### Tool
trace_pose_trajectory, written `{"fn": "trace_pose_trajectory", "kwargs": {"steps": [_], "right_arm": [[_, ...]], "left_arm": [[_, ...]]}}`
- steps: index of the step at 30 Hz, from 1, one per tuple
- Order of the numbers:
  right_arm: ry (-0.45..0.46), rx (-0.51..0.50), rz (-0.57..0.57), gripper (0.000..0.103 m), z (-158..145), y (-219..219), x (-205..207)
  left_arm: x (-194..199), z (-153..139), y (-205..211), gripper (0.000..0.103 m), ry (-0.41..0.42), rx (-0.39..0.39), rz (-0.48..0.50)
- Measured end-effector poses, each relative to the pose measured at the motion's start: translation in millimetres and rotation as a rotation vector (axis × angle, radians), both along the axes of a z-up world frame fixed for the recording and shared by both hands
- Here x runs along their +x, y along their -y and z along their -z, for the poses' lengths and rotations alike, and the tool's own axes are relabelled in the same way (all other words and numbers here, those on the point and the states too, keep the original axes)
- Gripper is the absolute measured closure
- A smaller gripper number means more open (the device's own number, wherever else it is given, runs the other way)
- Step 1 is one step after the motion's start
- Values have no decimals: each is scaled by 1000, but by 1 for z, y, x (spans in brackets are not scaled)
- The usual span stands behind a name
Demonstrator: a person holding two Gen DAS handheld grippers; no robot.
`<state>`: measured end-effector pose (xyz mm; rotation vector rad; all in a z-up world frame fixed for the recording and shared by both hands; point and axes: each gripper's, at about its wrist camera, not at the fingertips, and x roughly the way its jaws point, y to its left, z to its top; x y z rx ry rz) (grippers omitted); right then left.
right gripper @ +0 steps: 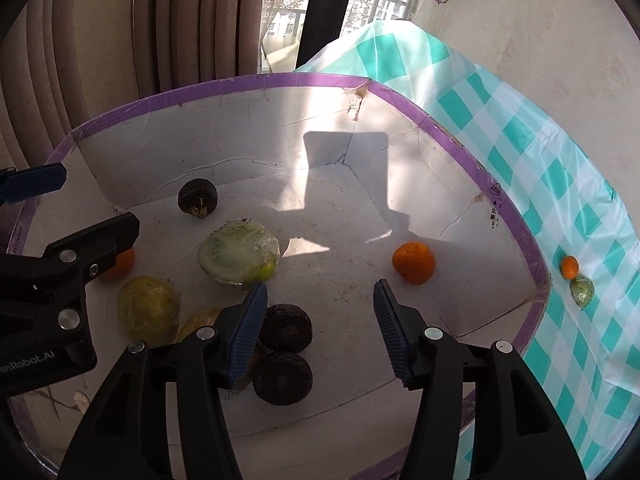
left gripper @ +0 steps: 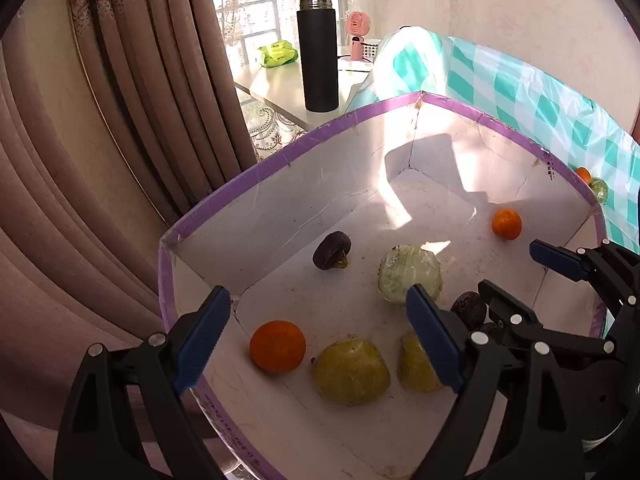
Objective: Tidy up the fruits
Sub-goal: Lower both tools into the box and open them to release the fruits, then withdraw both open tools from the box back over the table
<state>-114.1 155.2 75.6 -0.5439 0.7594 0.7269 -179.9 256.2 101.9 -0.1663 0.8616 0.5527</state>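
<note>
A white box with a purple rim (left gripper: 280, 152) (right gripper: 400, 92) holds several fruits: an orange (left gripper: 277, 346), two yellow-green fruits (left gripper: 351, 372), a pale wrapped fruit (left gripper: 408, 272) (right gripper: 238, 254), dark round fruits (left gripper: 331, 255) (right gripper: 285, 328), and a small orange (left gripper: 506, 223) (right gripper: 413, 262). My left gripper (left gripper: 316, 340) is open and empty above the box's near left part. My right gripper (right gripper: 320, 328) is open and empty above the box floor, beside two dark fruits; it also shows in the left wrist view (left gripper: 516, 276). A small orange (right gripper: 569, 267) and a green wrapped fruit (right gripper: 582, 290) lie outside on the tablecloth.
A teal checked tablecloth (right gripper: 540, 140) covers the table right of the box. A black flask (left gripper: 318, 56) stands on a white table behind, with a green packet (left gripper: 277, 54) and a pink fan (left gripper: 356, 36). Brown curtains (left gripper: 100, 120) hang on the left.
</note>
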Motion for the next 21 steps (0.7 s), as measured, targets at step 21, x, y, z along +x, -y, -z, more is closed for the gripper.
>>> {"fn": "trace_pose_trajectory", "kwargs": {"steps": [21], "right_arm": [[39,443,426,16,-26,216,66]], "left_arm": [[17,-69,199,2,386,118,455]]}}
